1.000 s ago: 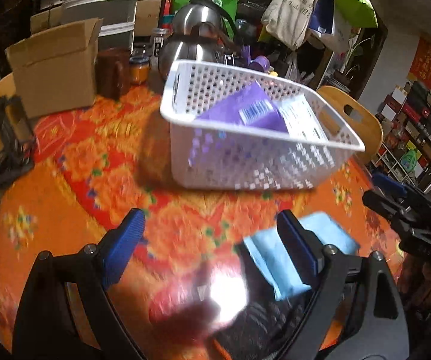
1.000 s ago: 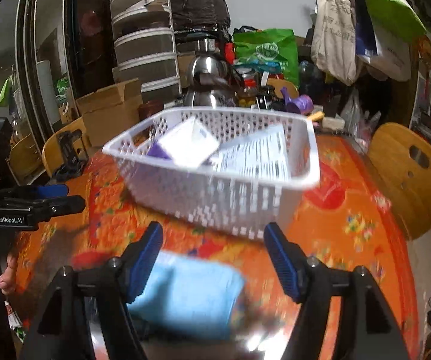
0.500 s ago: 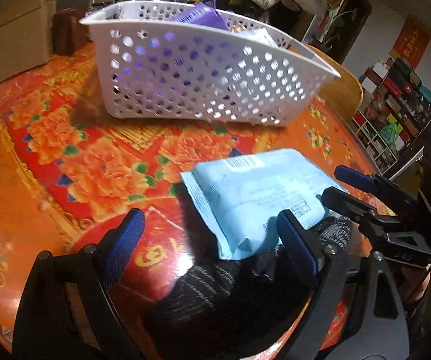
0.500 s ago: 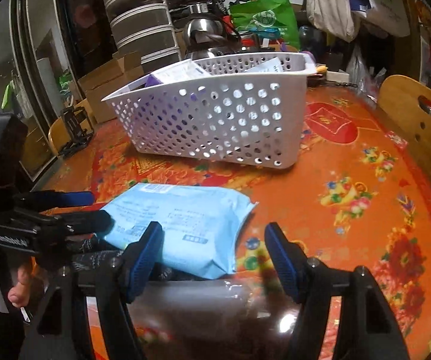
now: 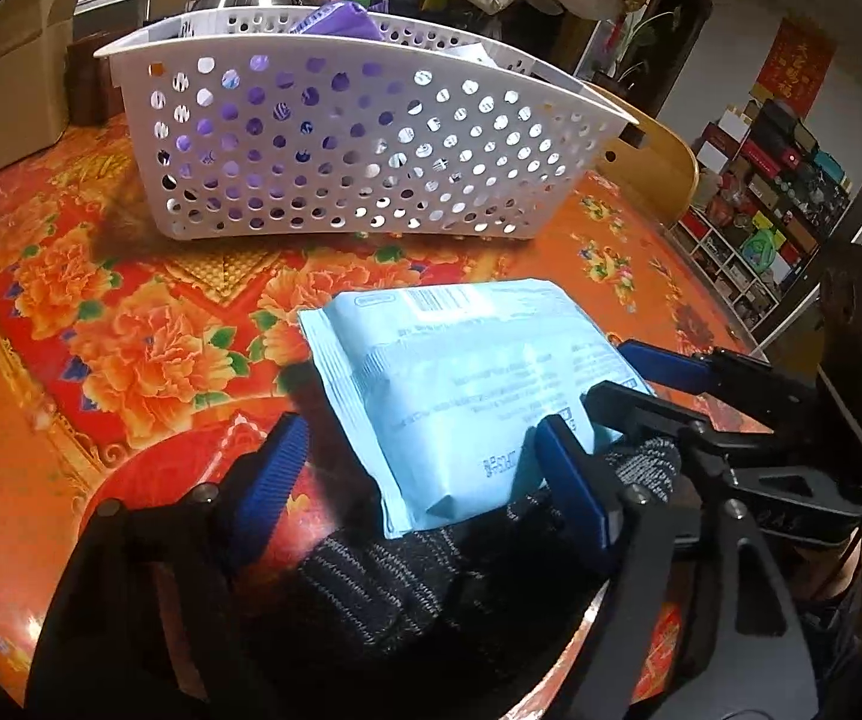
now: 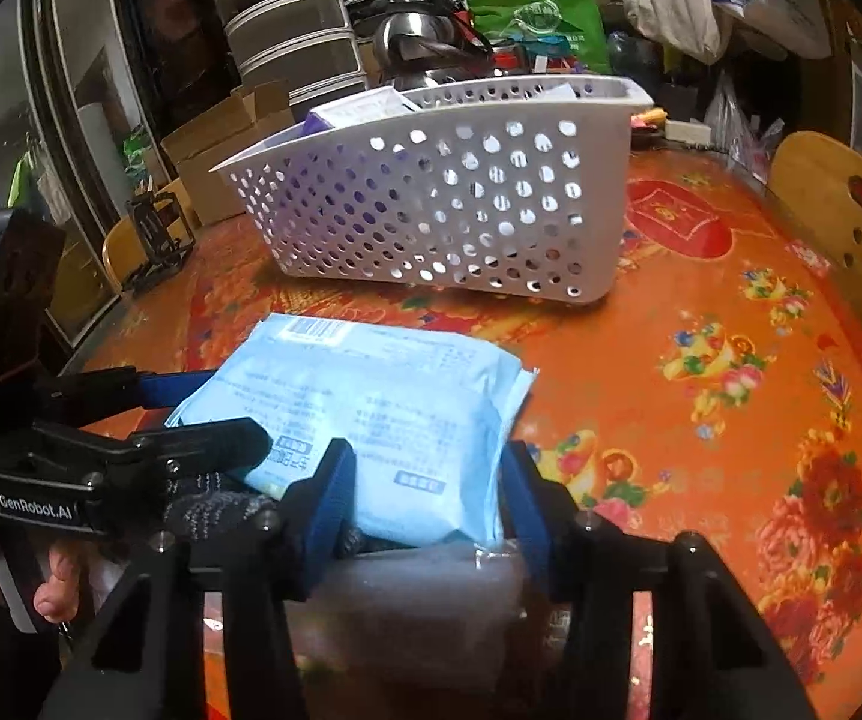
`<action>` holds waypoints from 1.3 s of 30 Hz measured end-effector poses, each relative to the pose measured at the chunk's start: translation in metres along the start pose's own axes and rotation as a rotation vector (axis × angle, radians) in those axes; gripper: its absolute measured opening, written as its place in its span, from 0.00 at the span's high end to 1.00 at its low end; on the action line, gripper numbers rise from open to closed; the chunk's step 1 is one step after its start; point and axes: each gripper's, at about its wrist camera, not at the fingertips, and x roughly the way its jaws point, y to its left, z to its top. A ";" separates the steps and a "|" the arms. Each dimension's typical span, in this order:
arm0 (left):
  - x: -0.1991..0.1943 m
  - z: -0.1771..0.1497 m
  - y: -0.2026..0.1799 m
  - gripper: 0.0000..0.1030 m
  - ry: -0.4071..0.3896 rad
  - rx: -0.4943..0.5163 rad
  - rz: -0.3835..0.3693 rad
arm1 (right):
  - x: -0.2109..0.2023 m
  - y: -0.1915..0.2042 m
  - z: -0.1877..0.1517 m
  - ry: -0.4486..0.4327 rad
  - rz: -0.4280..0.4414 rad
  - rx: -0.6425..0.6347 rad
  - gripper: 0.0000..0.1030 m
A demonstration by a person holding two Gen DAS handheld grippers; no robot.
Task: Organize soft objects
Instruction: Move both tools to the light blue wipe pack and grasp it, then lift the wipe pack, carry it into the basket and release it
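Both grippers at blue packet, basket ahead.
Right gripper [image 6: 425, 492] jaws pinch the blue packet [image 6: 371, 414]; left gripper [image 5: 425, 480] spread wide around its corner. White basket [image 5: 359, 144] beyond.

Table [image 5: 131, 324] covered in red-orange floral cloth. Cardboard box [image 5: 5, 96] at its far left edge. Steel kettle [image 6: 416, 42] behind, beside a green bag [image 6: 542, 15]. Stacked plastic drawers [image 6: 290, 30] further back. Wooden chair [image 6: 839, 222] at right.
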 end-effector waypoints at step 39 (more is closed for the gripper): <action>-0.075 0.016 -0.023 0.56 -0.211 0.090 -0.029 | -0.055 0.045 0.025 -0.167 -0.014 -0.132 0.84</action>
